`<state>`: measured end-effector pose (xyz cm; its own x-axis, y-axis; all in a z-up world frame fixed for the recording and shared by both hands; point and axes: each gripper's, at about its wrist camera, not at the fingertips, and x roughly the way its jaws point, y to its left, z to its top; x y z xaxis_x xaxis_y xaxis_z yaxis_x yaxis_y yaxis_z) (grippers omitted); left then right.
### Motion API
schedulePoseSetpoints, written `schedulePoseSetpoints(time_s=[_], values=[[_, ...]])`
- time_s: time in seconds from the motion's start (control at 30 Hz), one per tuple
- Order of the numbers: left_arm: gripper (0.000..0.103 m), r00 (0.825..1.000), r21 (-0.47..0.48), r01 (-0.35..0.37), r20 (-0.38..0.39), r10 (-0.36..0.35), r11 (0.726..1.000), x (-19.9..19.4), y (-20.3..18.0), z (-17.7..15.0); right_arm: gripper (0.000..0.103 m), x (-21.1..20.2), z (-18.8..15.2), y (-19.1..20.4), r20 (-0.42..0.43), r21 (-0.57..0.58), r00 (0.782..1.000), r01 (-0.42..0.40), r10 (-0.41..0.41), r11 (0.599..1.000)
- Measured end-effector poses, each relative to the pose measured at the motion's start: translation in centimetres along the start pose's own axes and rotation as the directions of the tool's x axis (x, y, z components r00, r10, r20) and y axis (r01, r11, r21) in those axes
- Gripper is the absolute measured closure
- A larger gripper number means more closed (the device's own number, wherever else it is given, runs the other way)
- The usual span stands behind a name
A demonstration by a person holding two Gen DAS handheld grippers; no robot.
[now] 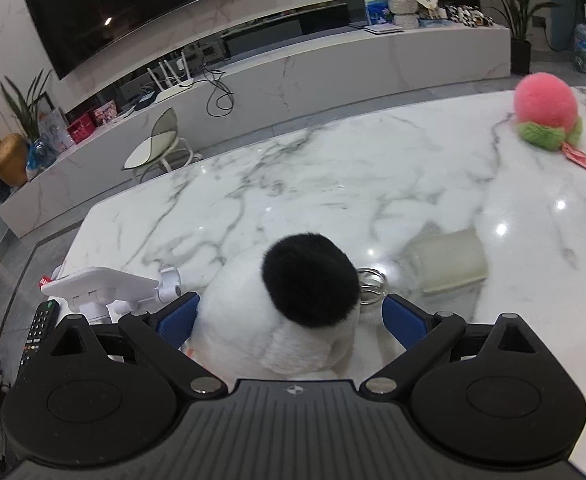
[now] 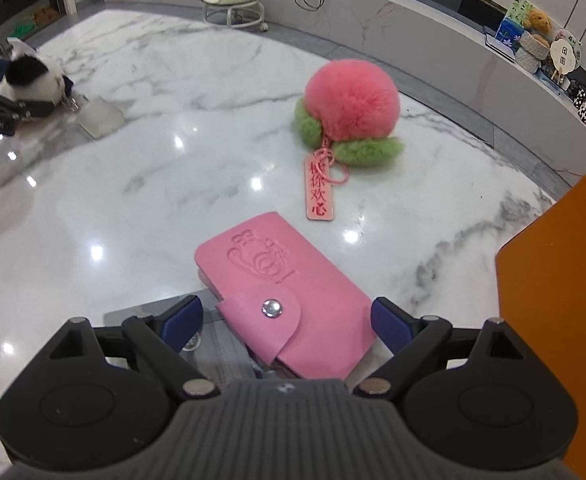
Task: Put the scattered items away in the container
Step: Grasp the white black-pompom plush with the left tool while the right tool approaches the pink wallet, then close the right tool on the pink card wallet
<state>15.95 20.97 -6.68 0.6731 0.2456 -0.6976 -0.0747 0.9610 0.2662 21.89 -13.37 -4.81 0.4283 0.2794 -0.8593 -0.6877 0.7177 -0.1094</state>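
2 grippers hover over a marble table, each reaching for an item; left gripper spread wide around a panda plush, pads not pressing; right gripper wide around a pink key pouch, unheld; orange container sits right of the right fingers; next, likely close both.

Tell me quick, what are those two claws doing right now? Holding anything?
Left gripper: open, its jaws either side of the black-and-white plush toy, not squeezing it.
Right gripper: open, its jaws either side of the pink key pouch, not gripping it.
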Motion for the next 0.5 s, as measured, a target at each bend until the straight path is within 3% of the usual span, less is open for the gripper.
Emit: schedulePoseSetpoints(time_s=[0.17,0.27,0.33,0.4,0.5], values=[[0.0,1.0,-0.031,-0.021,0.007,0.021,0.999,0.7,0.6,0.1,0.009,0.3,0.6,0.3,0.009,-0.036,1.0,-0.012,0.012,0.999],[0.0,0.998,0.004,-0.056,0.009,0.056,0.998,1.0,0.2,0.0,0.009,-0.2,0.6,1.5,0.035,-0.195,0.999,-0.002,0.009,0.981],[0.007,0.996,0.034,-0.084,0.008,0.083,0.996,1.3,-0.1,-0.1,0.009,-0.8,0.2,2.4,0.051,-0.324,0.999,0.011,0.006,0.946],[0.015,0.996,0.021,-0.09,0.008,0.09,0.996,1.4,0.2,0.1,0.01,-1.0,-0.2,2.6,0.034,-0.374,0.999,0.014,-0.001,0.927],[0.015,0.998,-0.026,-0.063,0.006,0.063,0.998,1.5,0.8,0.2,0.01,-1.2,-0.3,2.2,0.001,-0.388,1.0,-0.006,0.007,0.922]])
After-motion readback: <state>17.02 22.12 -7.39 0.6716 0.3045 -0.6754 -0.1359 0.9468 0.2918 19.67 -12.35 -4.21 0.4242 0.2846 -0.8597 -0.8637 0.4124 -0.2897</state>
